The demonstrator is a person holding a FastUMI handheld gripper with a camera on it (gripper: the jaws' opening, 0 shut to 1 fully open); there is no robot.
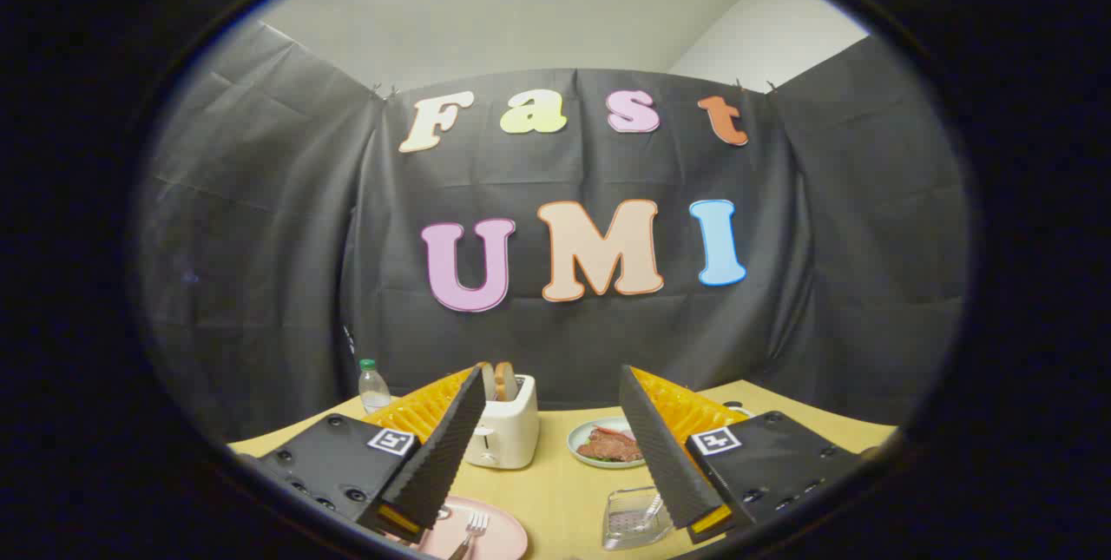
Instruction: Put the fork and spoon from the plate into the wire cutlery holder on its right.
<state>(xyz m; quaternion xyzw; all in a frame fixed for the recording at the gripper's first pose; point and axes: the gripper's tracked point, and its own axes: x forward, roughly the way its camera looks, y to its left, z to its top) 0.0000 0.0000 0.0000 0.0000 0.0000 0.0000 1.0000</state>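
My gripper (552, 391) is held above the table, open, with nothing between its two fingers (451, 447). Below the left finger lies a pink plate (499, 536) with a fork (471, 530) on it, tines pointing away from me; the finger hides part of the plate, and I cannot make out a spoon. Under the right finger a clear glassy container (632, 518) stands on the table to the right of the plate, partly hidden. I cannot tell whether it is the cutlery holder.
A white toaster (503, 431) with bread in its slots stands ahead between the fingers. A pale plate of food (606, 444) is to its right. A small water bottle (373, 386) stands at the back left. The table (564, 490) is light wood.
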